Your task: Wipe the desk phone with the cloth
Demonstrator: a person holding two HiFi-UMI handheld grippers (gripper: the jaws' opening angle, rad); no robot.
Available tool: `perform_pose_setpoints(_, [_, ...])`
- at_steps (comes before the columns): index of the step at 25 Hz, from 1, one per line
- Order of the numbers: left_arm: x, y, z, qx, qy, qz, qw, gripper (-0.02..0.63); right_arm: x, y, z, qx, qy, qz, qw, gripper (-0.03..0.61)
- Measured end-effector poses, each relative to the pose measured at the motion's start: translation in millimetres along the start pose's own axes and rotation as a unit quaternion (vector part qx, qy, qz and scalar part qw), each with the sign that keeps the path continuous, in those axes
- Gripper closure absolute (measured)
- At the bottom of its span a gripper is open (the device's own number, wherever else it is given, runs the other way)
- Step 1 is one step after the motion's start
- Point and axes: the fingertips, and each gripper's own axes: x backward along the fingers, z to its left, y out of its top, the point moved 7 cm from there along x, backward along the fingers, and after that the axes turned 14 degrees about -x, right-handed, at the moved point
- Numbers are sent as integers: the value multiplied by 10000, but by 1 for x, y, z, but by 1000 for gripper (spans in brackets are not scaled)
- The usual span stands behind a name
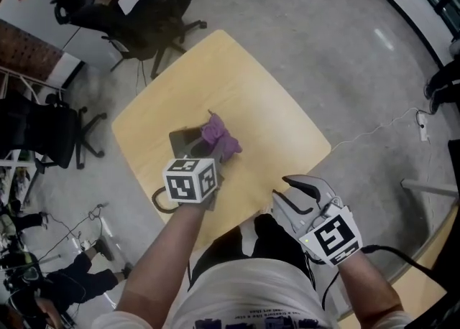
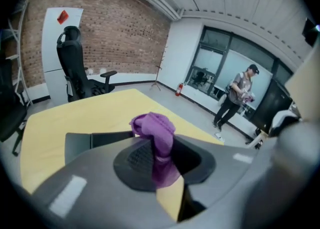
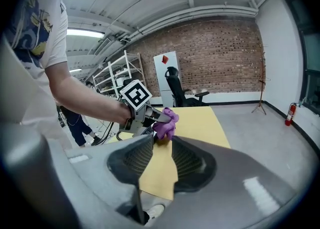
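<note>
Jaws of the left gripper [image 2: 160, 159] are pinched shut on a fold of the purple cloth [image 2: 154, 125], which bunches up past the tips. Those of the right gripper [image 3: 157, 162] stand apart with only bare table showing between them.

In the head view the cloth [image 1: 220, 137] sits near the middle of the table [image 1: 241, 80], at the 3 o'clock side of the dark, flat phone [image 1: 182, 139]. Whether it touches the phone I cannot tell.

The grip takes only a thin fold, so a firm drag could pull the cloth free. Nothing steadies the phone: the right gripper [image 1: 289, 195] hangs well apart at 5 o'clock, past the table edge. A sideways wipe may therefore slide the phone toward 9 o'clock. The dark cord loop [image 1: 159, 202] at 7 o'clock, by the table edge, could snag the left gripper [image 1: 208, 151].
</note>
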Motion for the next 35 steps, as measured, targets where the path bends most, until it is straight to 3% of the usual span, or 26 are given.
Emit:
perform_pose_setpoints(11, [17, -68, -29, 612, -250, 542, 9963, 523, 0, -1, -3, -92, 61, -13, 9999, 457])
perform_pose_setpoints(21, [32, -110, -55, 723, -717, 764, 9919, 523, -13, 3, 19, 52, 89, 88, 9999, 457])
perform_pose_setpoints(28, [59, -87, -53, 450, -1386, 186, 9891, 522, -25, 17, 41, 218, 19, 110, 9997, 457])
perform_pose_setpoints(35, [113, -28, 1, 14, -1541, -748, 9852, 522, -48, 33, 80, 377, -26, 124, 9992, 457])
